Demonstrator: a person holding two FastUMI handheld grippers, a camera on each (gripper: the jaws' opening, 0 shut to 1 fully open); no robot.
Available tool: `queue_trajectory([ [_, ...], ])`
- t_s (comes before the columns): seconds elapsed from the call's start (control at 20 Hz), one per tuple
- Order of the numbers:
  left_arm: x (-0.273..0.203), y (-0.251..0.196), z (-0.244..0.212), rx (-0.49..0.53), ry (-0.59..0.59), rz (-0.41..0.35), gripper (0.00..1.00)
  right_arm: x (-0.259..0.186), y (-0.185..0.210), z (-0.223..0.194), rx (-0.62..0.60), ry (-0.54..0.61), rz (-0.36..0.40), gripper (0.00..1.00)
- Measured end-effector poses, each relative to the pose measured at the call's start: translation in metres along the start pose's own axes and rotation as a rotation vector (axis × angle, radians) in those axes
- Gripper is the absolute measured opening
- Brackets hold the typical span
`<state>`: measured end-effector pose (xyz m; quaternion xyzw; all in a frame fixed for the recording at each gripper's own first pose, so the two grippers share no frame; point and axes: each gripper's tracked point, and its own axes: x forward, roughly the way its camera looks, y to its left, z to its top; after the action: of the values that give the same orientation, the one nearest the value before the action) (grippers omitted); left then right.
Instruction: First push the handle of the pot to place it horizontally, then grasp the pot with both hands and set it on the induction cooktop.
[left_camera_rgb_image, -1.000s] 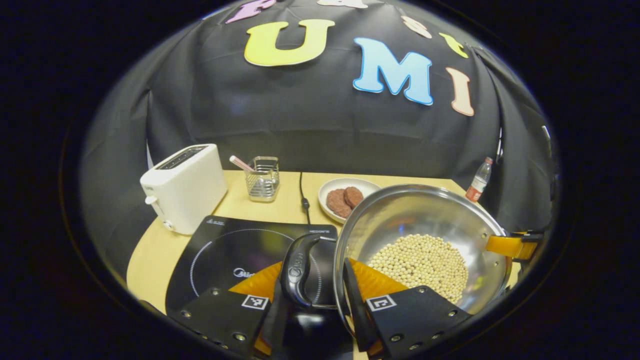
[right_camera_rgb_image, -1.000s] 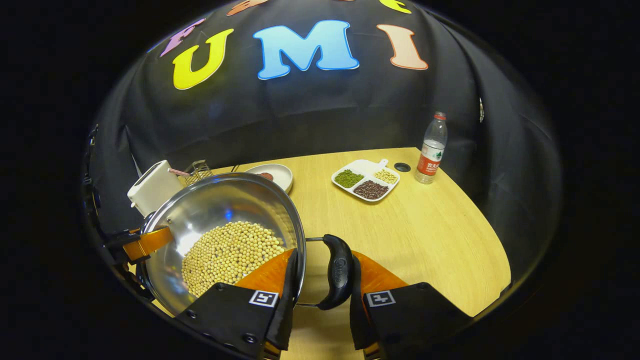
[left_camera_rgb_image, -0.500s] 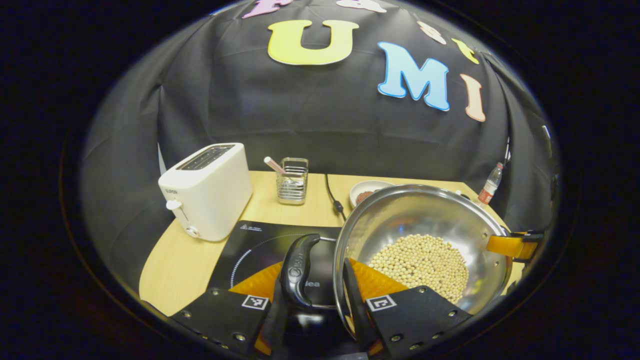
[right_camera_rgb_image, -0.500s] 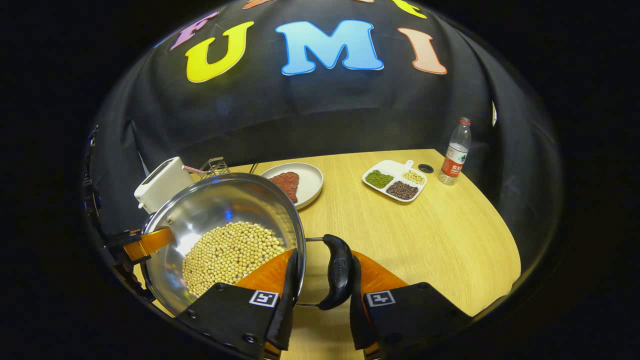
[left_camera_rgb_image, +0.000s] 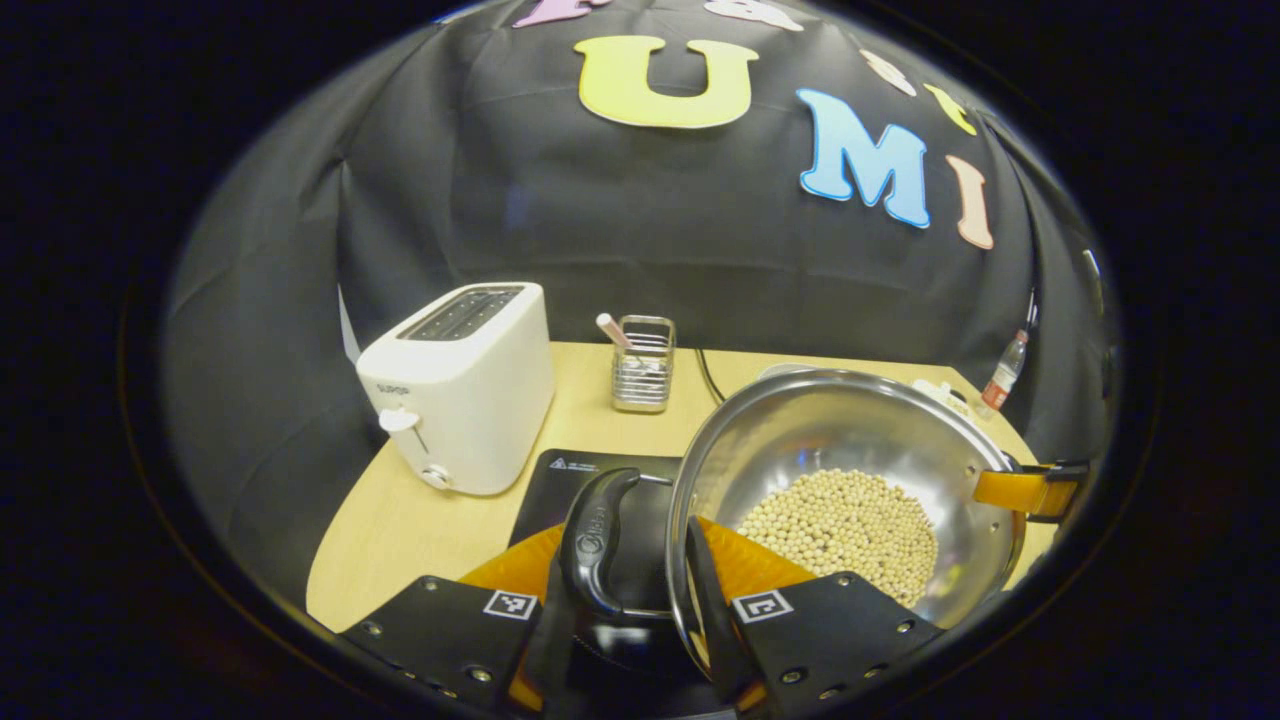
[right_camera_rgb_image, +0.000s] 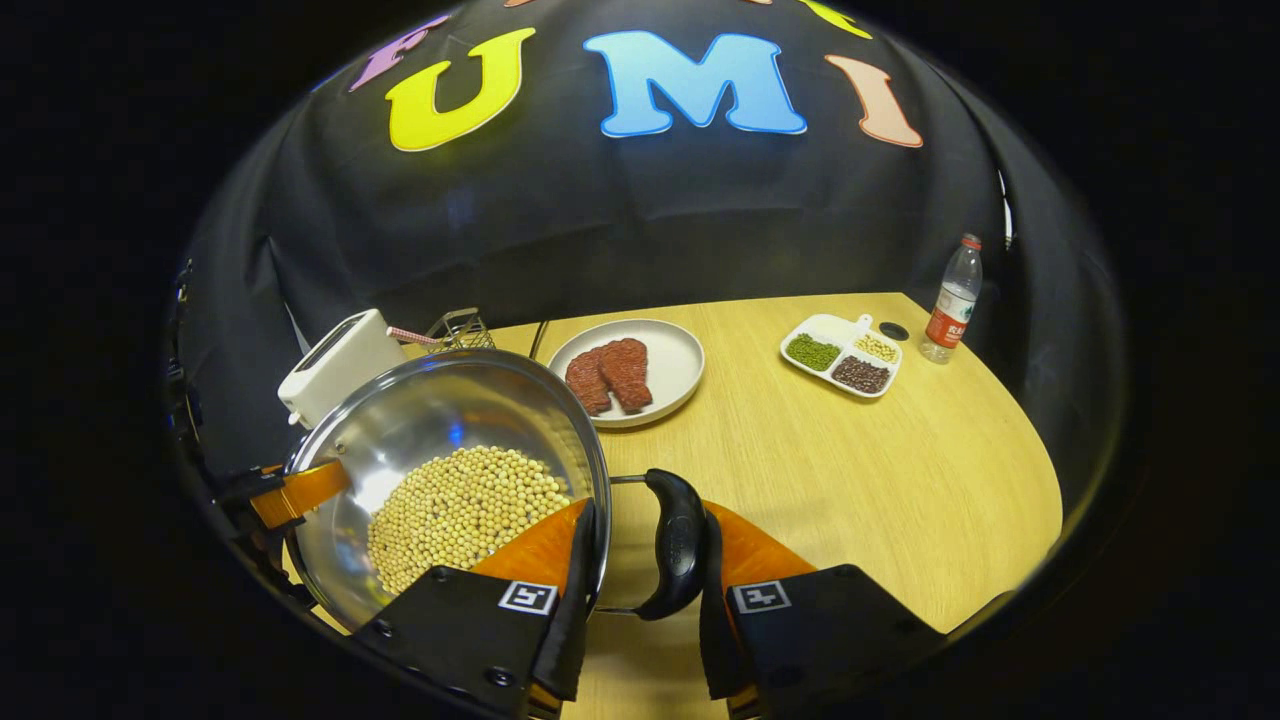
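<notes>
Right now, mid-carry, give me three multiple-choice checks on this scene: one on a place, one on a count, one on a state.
1. Where is the toaster relative to the induction cooktop in the left gripper view?
A. To its left
B. On top of it
C. To its right

2. How many compartments of the divided tray hold food?
A. One
B. Three
C. Five

3. What is the state of the pot?
A. Empty
B. Covered with a lid
C. Uncovered, holding pale beans

Answers:
1 A: the toaster stands on the table left of the cooktop's dark edge.
2 B: green, dark and pale heaps sit in separate sections.
3 C: the beans lie exposed inside while the left gripper and right gripper each clamp a side handle.
</notes>
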<state>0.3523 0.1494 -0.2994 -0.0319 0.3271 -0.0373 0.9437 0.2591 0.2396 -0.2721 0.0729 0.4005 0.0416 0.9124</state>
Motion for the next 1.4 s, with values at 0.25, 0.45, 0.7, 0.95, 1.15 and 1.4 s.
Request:
queue_trajectory([
  [0.25, 0.003, 0.030, 0.001, -0.010, 0.001, 0.013, 0.55, 0.007, 0.028, -0.001, -0.004, -0.005, 0.016, 0.49],
  [0.45, 0.007, 0.050, 0.005, 0.002, 0.008, 0.015, 0.55, 0.013, 0.046, -0.006, 0.008, 0.005, 0.025, 0.46],
  [0.7, 0.016, 0.068, -0.003, 0.006, 0.028, 0.019, 0.59, 0.024, 0.059, -0.014, 0.014, 0.034, 0.028, 0.49],
  [0.95, 0.027, 0.075, -0.007, 0.009, 0.036, 0.019, 0.55, 0.029, 0.068, -0.019, 0.021, 0.059, 0.036, 0.49],
  [1.15, 0.027, 0.082, -0.012, -0.005, 0.042, 0.019, 0.56, 0.033, 0.072, -0.019, 0.016, 0.063, 0.039, 0.49],
  [1.4, 0.030, 0.084, -0.015, -0.019, 0.045, 0.019, 0.57, 0.035, 0.073, -0.018, 0.012, 0.061, 0.039, 0.47],
])
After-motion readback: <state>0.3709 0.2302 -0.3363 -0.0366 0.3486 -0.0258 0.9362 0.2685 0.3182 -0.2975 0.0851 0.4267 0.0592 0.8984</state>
